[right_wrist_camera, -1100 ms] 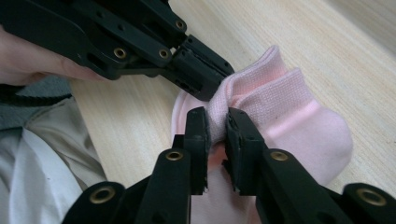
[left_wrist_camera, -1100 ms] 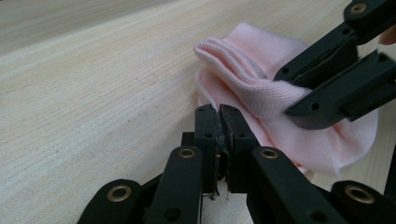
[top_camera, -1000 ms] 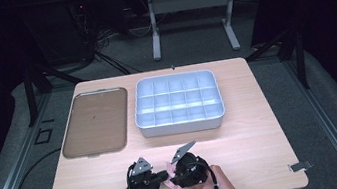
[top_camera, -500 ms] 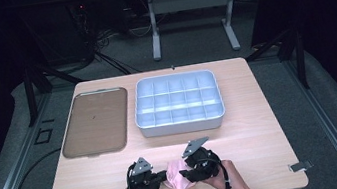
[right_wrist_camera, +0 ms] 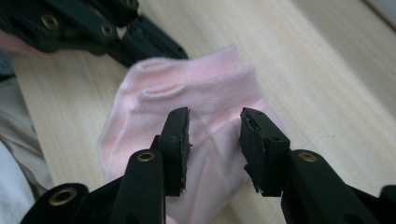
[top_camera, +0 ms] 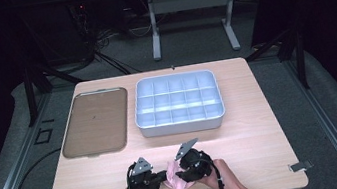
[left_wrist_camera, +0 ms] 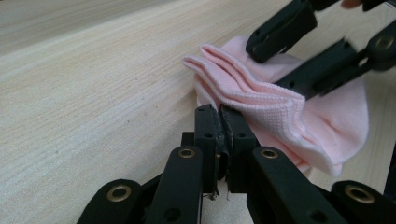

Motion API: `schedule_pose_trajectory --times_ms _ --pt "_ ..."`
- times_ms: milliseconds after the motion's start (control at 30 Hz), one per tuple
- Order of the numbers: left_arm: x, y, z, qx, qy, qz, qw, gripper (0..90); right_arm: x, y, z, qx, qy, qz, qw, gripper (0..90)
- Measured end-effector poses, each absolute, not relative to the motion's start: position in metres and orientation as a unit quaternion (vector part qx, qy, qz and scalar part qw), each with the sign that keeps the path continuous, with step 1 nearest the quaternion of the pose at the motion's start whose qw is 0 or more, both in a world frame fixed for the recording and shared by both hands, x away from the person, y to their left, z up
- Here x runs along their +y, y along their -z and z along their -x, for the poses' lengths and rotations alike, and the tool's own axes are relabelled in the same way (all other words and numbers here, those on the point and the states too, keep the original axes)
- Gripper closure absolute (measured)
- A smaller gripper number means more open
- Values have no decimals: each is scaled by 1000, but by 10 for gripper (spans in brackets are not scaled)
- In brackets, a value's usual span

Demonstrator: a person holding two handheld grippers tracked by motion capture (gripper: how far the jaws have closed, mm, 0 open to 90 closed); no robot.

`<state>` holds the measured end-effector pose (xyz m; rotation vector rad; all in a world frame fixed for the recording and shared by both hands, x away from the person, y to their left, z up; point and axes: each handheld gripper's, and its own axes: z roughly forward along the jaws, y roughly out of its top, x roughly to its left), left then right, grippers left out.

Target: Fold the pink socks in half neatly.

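High view: pale wooden bench (top_camera: pixel 260 111), person's hands entering at the near edge, a gripper in each. Left gripper (top_camera: pixel 161 176) and right gripper (top_camera: pixel 180 171) sit close together near the front edge, with a small pink knitted sock (top_camera: pixel 175 180) lying on the bench between them. Farther back, well apart from the sock: flat brown rectangular tray (top_camera: pixel 94 122) at left, light blue plastic organiser box with a grid of compartments (top_camera: pixel 178 104) at centre. Left gripper view: left gripper (left_wrist_camera: pixel 219 119) jaws pressed together, pinching a folded edge of the sock (left_wrist_camera: pixel 261 100); the fabric rises in ridged folds just above the tips and drapes off to the right onto the bench (left_wrist_camera: pixel 93 93). Right gripper's black jaws come in from the upper right over the sock. Right gripper view: right gripper (right_wrist_camera: pixel 215 128) jaws partly spread and just now closing, the sock (right_wrist_camera: pixel 205 93) beneath and between them; fingertips (right_wrist_camera: pixel 180 126) not pressing the cloth. Left gripper's dark linkage at upper left, touching the sock's far edge.
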<state>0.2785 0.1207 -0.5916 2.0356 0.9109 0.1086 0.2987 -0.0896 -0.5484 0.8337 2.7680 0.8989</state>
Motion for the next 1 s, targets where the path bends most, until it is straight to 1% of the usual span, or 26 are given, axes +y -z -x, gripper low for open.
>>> schedule_pose_trajectory --times_ms 100,233,300,433,467,533,800,1000 --pt "120 592 -278 367 -46 -819 438 862 -89 546 -300 913 -299 -271 57 636" --pt "121 592 -278 366 -44 -819 439 862 -80 555 -299 920 -287 -260 60 656" --pt "121 592 -279 366 -42 -820 439 861 -80 556 -299 921 -284 -260 61 693" --pt "121 592 -278 366 -44 -819 439 861 -79 559 -298 920 -285 -260 70 799" --pt "121 592 -278 366 -44 -819 439 861 -80 559 -297 919 -286 -261 71 840" --pt "120 592 -278 368 -48 -819 439 861 -81 560 -297 916 -294 -264 72 861" --pt "120 592 -278 368 -46 -819 439 860 -90 554 -294 906 -315 -274 66 873" --pt "120 592 -278 367 -44 -819 440 860 -94 541 -292 900 -340 -268 58 873"
